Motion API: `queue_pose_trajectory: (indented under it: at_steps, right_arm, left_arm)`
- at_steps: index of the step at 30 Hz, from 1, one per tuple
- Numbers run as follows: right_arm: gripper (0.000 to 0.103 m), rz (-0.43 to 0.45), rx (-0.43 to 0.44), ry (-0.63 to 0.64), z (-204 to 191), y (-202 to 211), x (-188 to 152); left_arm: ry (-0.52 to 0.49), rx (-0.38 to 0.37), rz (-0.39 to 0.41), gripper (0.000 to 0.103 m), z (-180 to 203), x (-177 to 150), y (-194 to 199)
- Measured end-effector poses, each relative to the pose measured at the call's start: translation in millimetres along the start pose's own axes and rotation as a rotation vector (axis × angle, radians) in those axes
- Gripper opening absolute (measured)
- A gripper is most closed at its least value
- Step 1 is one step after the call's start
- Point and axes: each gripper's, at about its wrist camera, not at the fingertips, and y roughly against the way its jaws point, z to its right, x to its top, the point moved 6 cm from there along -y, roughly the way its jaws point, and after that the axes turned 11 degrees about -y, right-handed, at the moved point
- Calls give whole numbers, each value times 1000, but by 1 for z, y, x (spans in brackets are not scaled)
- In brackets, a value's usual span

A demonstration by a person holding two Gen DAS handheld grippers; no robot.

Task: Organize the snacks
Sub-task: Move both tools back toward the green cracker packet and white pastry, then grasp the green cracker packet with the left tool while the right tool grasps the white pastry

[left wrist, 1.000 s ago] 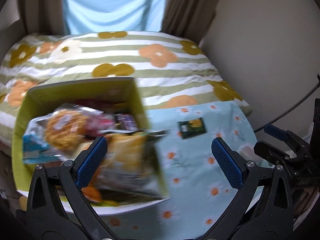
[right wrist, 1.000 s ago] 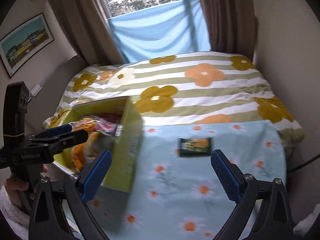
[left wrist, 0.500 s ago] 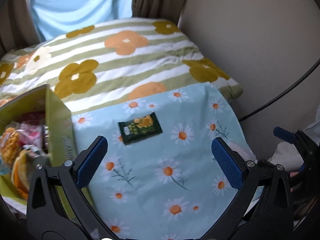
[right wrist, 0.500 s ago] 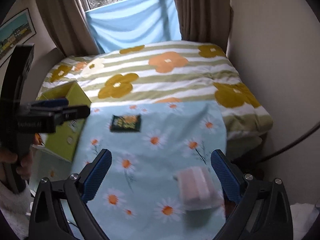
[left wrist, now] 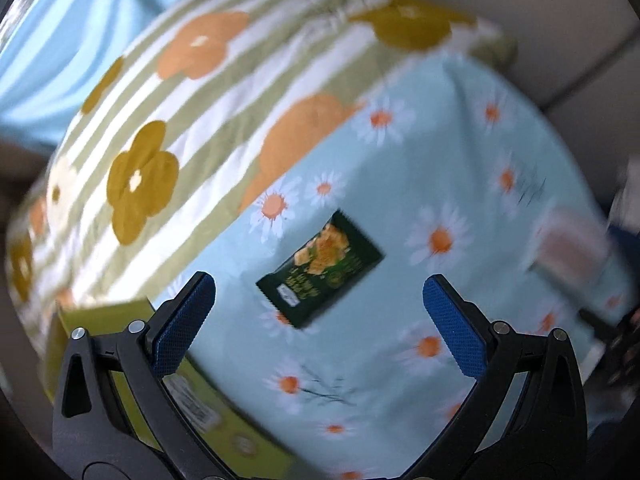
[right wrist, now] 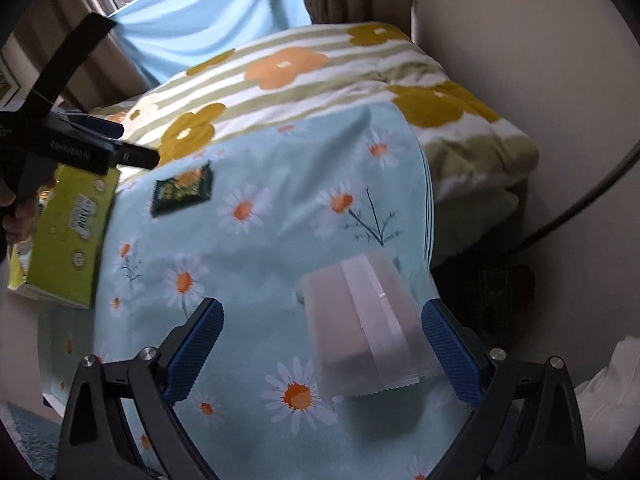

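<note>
the left gripper (left wrist: 319,302) has swung off the yellow-green snack box (left wrist: 188,396), which filled its view a second ago and now sits only at 7 o'clock, its contents out of sight. the dark green snack packet (left wrist: 320,266) has come from small and far at 1 o'clock to dead centre, just beyond the blue fingertips (left wrist: 186,316). the gripper is wide open and holds nothing. i judge the packet is its next pick, bound for the box.

the right gripper (right wrist: 322,350) has likewise turned from the box toward the near edge of the daisy-print cloth (right wrist: 280,240). a pale pink translucent packet (right wrist: 360,320) now lies between its spread fingers, nearer the right one; contact cannot be told. it too is open and empty. both hands seem set to collect the two loose snacks left on the bed.

the right view shows what the left barely does: the pink packet sharp rather than a blur at 3 o'clock, the box (right wrist: 68,236) side label at 9 o'clock, the green packet (right wrist: 182,190) just beside the box, and the left gripper (right wrist: 120,146) itself hovering over both. the left view alone gives the green packet's printed face, though motion-blurred.
</note>
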Motion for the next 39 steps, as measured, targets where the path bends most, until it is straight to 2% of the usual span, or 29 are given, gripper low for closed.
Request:
queue_pose_trajectory:
  at_steps: [3,6,15,22,26,28,30,32,35,39]
  right_arm:
    - [99,-7,-4,-29,3,-8,0]
    - [99,-15,-1,-46,2,-13,-2]
    - [99,-39,6,-74,-5,-22,-12]
    - [99,-26,7,-91,-3,-20,-9]
    - [99,-21,12,-96,-2,-17,-8]
    - [99,-19,11,-91,-1,-15,-8]
    - [99,-19,12,-86,-1,-14,-9]
    - [99,-20,14,-88,0,-14,-9]
    - [99,-27,27,-100,2,-16,-10]
    - [99,-29,34,-101,1,-17,-11]
  left_arm:
    - [-175,4,-91,103,4,0,-28]
    - [-271,-16,-142,103,5,-3,-46]
    - [-356,-79,-149,100,8,1,-70]
    - [-381,-205,-212,97,32,-16,-78]
    - [-363,-246,-193,97,42,-23,-75]
    - [-341,-233,-161,97,40,-21,-71]
    - [-312,-181,-124,97,29,-13,-65]
    - [-277,-159,-117,97,19,-6,-65]
    - [-233,-181,-140,97,9,-2,-73]
    - [-230,-183,-178,97,9,-5,-89]
